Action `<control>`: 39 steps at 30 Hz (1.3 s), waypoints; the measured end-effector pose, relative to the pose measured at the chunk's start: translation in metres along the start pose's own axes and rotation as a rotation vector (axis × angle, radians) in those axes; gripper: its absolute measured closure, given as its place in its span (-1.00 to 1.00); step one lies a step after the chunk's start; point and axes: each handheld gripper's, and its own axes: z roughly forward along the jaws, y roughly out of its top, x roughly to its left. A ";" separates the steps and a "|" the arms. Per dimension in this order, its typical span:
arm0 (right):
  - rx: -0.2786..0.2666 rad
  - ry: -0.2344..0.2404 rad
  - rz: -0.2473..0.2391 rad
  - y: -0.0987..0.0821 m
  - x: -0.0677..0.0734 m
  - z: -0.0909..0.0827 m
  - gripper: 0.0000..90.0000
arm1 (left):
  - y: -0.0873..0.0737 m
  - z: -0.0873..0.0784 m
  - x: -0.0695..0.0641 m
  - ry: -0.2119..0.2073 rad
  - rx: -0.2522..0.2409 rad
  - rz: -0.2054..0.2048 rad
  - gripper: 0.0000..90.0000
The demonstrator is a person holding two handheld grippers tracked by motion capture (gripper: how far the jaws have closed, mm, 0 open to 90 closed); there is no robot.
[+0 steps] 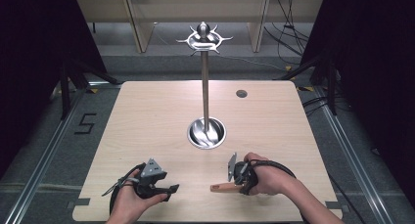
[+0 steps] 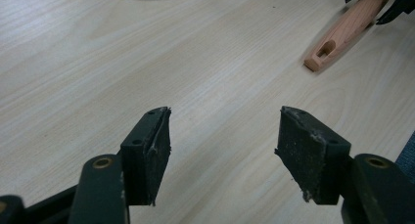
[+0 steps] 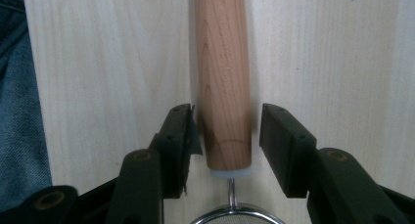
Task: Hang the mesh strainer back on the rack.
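Observation:
A strainer lies near the table's front edge, its wooden handle (image 1: 220, 187) pointing left. In the right gripper view the handle (image 3: 222, 62) runs straight away from me, with the metal neck and mesh rim (image 3: 235, 216) at the bottom. My right gripper (image 3: 226, 131) straddles the handle close to its ferrule, with a narrow gap left at the right pad (image 3: 281, 145). From above, a hand holds the right gripper (image 1: 239, 184) over the strainer. My left gripper (image 2: 222, 141) rests on the table at front left (image 1: 171, 190), open with bare wood between its pads.
A steel stand rises from a round base (image 1: 206, 132) at mid-table, its pole (image 1: 205, 87) topped by a ring of hooks (image 1: 203, 38). A dark grommet (image 1: 241, 93) sits at the far right of the wooden table (image 1: 147, 116). Dark floor and rails surround it.

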 end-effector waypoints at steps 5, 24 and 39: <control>0.014 0.004 -0.003 0.003 0.002 0.003 0.32 | 0.001 0.000 -0.001 -0.004 -0.010 0.001 -0.19; 0.049 0.030 -0.017 0.010 0.002 0.009 0.53 | 0.001 0.000 -0.001 -0.008 0.002 0.029 -0.19; -0.041 -0.048 0.025 -0.003 -0.001 -0.006 0.53 | 0.001 -0.001 -0.001 -0.016 -0.003 0.027 -0.19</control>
